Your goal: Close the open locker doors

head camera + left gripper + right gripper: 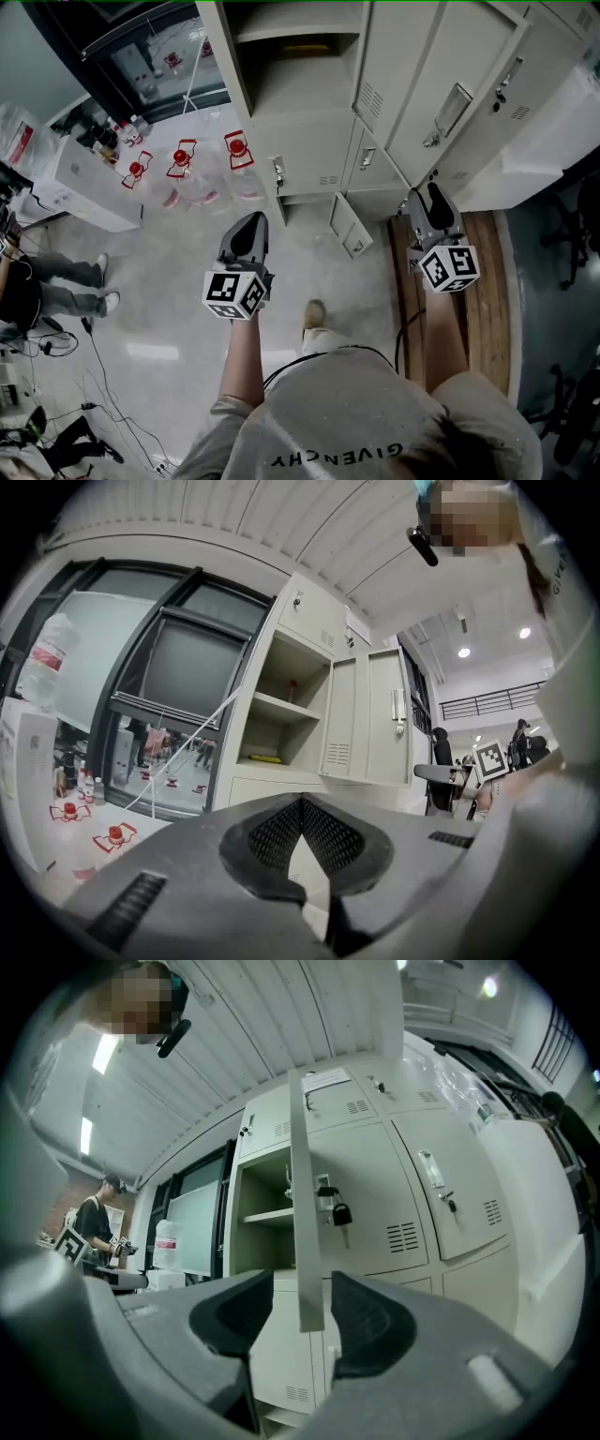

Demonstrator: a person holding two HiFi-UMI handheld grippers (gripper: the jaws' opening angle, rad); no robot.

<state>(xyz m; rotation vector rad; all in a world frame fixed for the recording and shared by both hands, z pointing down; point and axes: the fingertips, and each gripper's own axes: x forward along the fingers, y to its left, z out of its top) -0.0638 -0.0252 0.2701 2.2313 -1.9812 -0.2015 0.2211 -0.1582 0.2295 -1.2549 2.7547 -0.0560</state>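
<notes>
My right gripper (302,1314) has its jaws wide apart, the open locker door (302,1194) edge-on between them (neither pad presses it). My left gripper (302,803) is closed on nothing, facing the open locker (281,719).

Open locker door (307,1222): seen edge-on, its top cut off by the frame edge. Yellow item (265,757) on the shelf (302,767): too small to identify. Label (326,1079) print: illegible.
</notes>
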